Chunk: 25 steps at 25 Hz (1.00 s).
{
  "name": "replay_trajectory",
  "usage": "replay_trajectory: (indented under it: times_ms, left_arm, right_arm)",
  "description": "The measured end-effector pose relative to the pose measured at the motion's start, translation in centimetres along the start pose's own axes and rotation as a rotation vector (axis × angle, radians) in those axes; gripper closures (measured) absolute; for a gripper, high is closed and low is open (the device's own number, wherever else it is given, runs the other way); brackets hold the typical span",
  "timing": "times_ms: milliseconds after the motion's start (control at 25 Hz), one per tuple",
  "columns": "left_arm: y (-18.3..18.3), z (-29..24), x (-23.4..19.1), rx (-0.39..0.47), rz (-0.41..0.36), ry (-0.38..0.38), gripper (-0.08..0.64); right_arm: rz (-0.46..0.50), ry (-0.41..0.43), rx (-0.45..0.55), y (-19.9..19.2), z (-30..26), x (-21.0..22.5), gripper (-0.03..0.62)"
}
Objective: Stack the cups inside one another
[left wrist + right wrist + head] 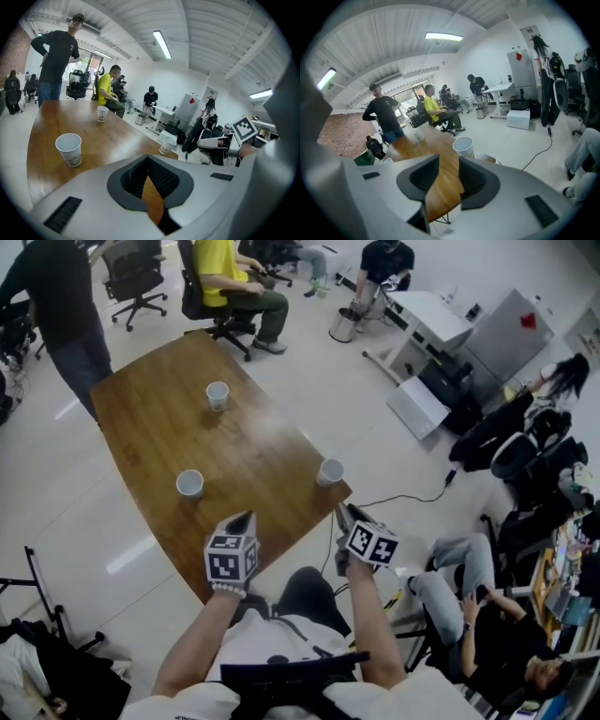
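Wooden tabletop (150, 418), head view: three white paper cups stand well apart, the far cup (217, 395), left cup (189, 484) and right cup (329, 472) (near the edge). Left gripper view: left gripper (147, 156), fingers meeting at the tips, empty. Right gripper view: right gripper (448, 156), fingers wide, empty.

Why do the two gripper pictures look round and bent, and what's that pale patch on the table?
Left gripper view and right gripper view: wide-angle lenses bend straight lines and leave black corners. Head view: the pale patch is probably glare on the glossy brown wooden table.
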<state>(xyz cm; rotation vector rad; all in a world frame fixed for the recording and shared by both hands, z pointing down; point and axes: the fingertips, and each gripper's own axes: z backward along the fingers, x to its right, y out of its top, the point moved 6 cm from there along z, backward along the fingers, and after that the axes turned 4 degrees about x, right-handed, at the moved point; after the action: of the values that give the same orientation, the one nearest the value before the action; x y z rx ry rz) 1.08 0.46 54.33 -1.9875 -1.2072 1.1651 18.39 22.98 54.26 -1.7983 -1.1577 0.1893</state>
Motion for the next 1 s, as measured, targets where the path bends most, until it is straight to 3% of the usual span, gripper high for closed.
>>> replay_trajectory:
  times_ms: [520,1000]
  left_arm:
    - [1.6,-3.5,0.7,-0.002,0.011,0.006,0.568]
    - [3.9,-6.5,-0.8,0.022,0.056,0.066,0.568]
  right_arm:
    - [0.049,-0.028,-0.074,4.5,-6.7,4.7,0.431]
    - [0.102,-0.024,-0.219,5.0,-14.1,7.6,0.463]
